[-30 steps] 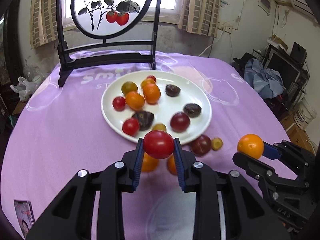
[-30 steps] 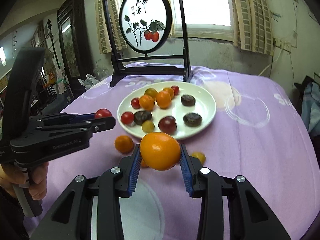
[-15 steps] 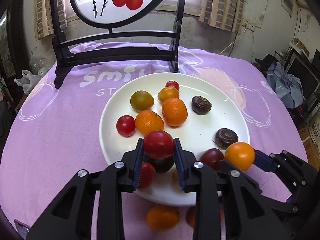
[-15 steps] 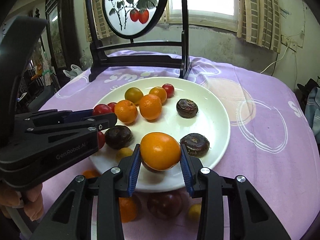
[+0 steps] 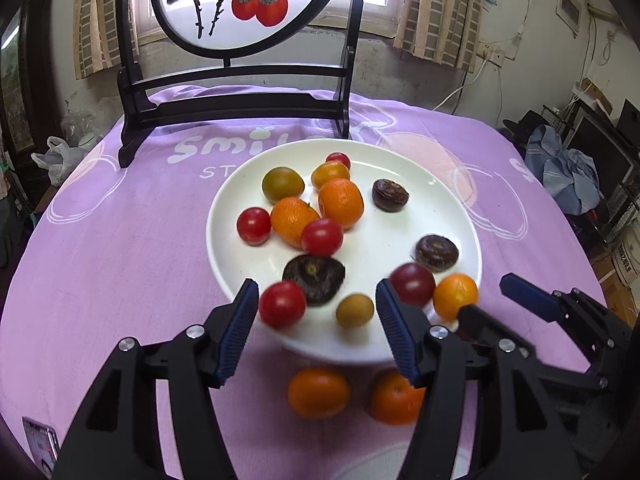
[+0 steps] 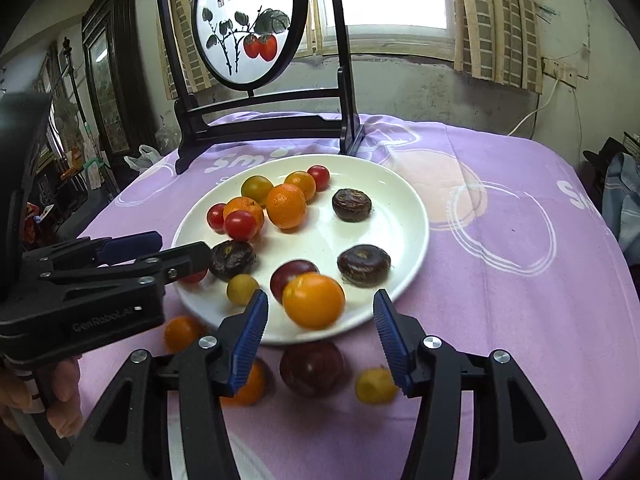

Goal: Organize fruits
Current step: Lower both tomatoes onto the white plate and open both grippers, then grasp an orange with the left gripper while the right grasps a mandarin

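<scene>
Left gripper [image 5: 316, 328]: jaws spread wide over the near rim of the plate, holding nothing; a blurred round red tomato [image 5: 282, 304] sits just inside its left finger, on the plate's near edge.
Right gripper [image 6: 320, 328]: jaws spread wide, holding nothing; a blurred round orange fruit [image 6: 314, 300] lies between its fingers at the plate's near rim, beside a dark red plum-like fruit [image 6: 292, 274].
Round white ceramic plate [image 6: 404, 216]: in the middle of the counter, carrying red tomatoes, orange citrus, a greenish-yellow tomato, three dark brown wrinkled fruits and a small yellow fruit.
Fruit off the plate: two orange citrus [image 5: 319, 392] on the cloth just in front of the plate; in the right wrist view a dark red plum [image 6: 312, 368] and a small yellow fruit [image 6: 376, 386] also lie there.
Purple printed tablecloth [image 5: 120, 240]: covers the counter.
Black wooden stand with round painted screen [image 5: 240, 4]: upright behind the plate.
</scene>
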{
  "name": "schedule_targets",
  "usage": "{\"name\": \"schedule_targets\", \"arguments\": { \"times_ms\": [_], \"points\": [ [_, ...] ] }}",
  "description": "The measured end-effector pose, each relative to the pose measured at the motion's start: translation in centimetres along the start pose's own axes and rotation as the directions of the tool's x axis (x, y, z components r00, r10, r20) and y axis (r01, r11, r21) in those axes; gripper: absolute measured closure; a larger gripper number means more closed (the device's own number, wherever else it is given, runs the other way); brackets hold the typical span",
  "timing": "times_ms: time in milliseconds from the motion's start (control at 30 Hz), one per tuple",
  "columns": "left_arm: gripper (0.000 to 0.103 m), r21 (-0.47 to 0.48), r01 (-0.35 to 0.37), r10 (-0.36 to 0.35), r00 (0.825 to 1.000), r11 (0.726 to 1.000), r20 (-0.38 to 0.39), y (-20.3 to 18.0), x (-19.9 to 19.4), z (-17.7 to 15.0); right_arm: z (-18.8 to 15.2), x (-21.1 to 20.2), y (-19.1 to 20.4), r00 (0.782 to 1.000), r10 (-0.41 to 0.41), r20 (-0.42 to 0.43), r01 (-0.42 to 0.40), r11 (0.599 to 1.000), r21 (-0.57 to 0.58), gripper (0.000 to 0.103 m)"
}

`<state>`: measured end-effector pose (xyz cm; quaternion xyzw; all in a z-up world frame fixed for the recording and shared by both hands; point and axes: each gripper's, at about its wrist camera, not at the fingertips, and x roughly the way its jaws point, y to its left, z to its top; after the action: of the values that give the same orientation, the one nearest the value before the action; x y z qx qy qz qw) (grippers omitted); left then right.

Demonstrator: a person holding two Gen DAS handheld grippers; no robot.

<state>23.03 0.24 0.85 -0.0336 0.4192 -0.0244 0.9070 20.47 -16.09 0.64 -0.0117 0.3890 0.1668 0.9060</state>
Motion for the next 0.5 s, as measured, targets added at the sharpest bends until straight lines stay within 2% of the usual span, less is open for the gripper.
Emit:
{"name": "schedule_targets", "arguments": {
  "times_ms": [133, 267, 333, 500],
  "points": [
    [0.042, 0.002, 0.022, -0.022, 1.0, 1.0, 0.002, 0.0, -1.9, -2.1, -1.4, -2.2, -0.6, 1.0, -0.001, 0.011, 0.001, 1.0, 0.002, 0.046],
    [0.034, 0.008, 0.023, -0.023, 0.999, 1.0, 0.022, -0.1, -3.5, -4.0, -3.0, -4.0, -1.0, 1.0, 0.001, 0.01, -0.001, 1.0, 0.014, 0.04],
    [0.034, 0.011, 0.025, -0.025, 0.999, 1.0, 0.025, -0.3, -4.1, -4.9, -4.0, -4.6, -1.0, 1.0, 0.008, 0.005, -0.008, 1.0, 0.022, 0.036],
    [0.03, 0.013, 0.03, -0.03, 0.999, 0.999, 0.013, -0.5, -5.0, -6.7, -5.9, -5.2, -1.1, 1.0, 0.026, -0.013, -0.026, 0.999, 0.044, 0.032]
  ]
}}
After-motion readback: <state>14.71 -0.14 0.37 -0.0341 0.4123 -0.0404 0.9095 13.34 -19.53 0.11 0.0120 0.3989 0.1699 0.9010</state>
